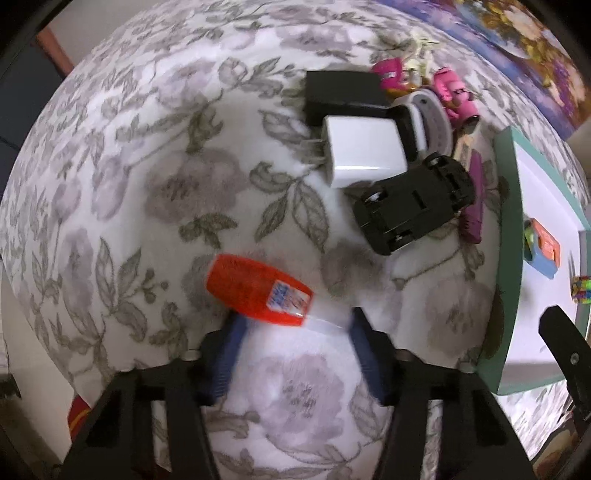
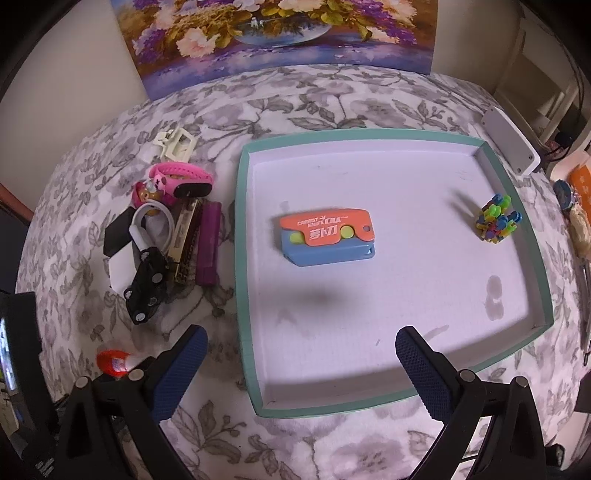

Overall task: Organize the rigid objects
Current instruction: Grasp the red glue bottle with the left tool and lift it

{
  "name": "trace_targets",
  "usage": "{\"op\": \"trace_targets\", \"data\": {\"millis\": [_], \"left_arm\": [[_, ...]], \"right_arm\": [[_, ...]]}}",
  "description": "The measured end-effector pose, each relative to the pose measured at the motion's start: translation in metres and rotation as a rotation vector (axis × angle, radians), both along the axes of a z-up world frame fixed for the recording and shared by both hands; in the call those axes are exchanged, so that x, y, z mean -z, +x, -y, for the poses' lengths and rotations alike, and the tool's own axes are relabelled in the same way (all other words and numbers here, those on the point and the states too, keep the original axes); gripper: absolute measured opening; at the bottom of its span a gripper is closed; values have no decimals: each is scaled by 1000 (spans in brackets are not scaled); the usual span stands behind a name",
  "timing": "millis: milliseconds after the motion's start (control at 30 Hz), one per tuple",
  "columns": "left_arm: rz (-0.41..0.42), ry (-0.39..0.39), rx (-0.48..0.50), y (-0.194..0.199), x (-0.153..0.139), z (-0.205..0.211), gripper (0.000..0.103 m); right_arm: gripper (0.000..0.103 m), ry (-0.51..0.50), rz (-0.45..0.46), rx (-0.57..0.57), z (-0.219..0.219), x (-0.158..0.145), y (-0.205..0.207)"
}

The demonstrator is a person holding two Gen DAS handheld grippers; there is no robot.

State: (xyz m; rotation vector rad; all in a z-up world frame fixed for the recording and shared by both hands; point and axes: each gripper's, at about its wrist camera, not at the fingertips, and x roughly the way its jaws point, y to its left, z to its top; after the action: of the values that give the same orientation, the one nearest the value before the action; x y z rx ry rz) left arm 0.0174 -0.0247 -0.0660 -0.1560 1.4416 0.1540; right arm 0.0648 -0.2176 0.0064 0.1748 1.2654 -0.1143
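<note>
A small orange bottle (image 1: 255, 293) with a clear cap lies on the floral cloth right at the tips of my open left gripper (image 1: 295, 325); the cap end sits between the blue fingertips. It also shows in the right wrist view (image 2: 112, 361). My right gripper (image 2: 299, 343) is open and empty, hovering over the near edge of the teal tray (image 2: 242, 236). In the tray lie an orange-and-blue carrot-knife toy (image 2: 327, 236) and a small multicoloured block toy (image 2: 496, 221).
A pile left of the tray holds a white charger (image 1: 364, 151), a black toy car (image 1: 413, 206), a black block (image 1: 343, 92), a purple bar (image 2: 207, 242), a harmonica (image 2: 187, 240), a pink watch (image 2: 183, 181) and a white clip (image 2: 177, 146). A painting (image 2: 280, 33) stands behind.
</note>
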Motion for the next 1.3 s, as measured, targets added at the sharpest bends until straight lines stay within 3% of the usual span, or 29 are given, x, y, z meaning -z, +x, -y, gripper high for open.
{"op": "trace_targets", "data": {"millis": [100, 233, 567, 700, 1033, 1100, 1200, 1300], "left_arm": [[-9, -13, 14, -4, 0, 0, 57], [-35, -57, 48, 4, 0, -5, 78], [-67, 22, 236, 20, 2, 6, 84], [-34, 78, 294, 32, 1, -3, 96], [34, 152, 424, 58, -1, 17, 95], [33, 134, 423, 59, -3, 20, 92], [27, 70, 414, 47, -13, 21, 79], [26, 77, 419, 48, -14, 22, 79]], "right_arm": [[103, 1, -6, -7, -2, 2, 1], [103, -2, -10, -9, -2, 3, 1], [103, 16, -5, -6, -1, 2, 1], [103, 27, -3, -4, -1, 1, 2], [103, 45, -11, -3, -5, 4, 5], [103, 43, -12, -5, -5, 4, 5], [103, 40, -15, -7, -6, 5, 5], [103, 39, -20, -10, -7, 6, 5]]}}
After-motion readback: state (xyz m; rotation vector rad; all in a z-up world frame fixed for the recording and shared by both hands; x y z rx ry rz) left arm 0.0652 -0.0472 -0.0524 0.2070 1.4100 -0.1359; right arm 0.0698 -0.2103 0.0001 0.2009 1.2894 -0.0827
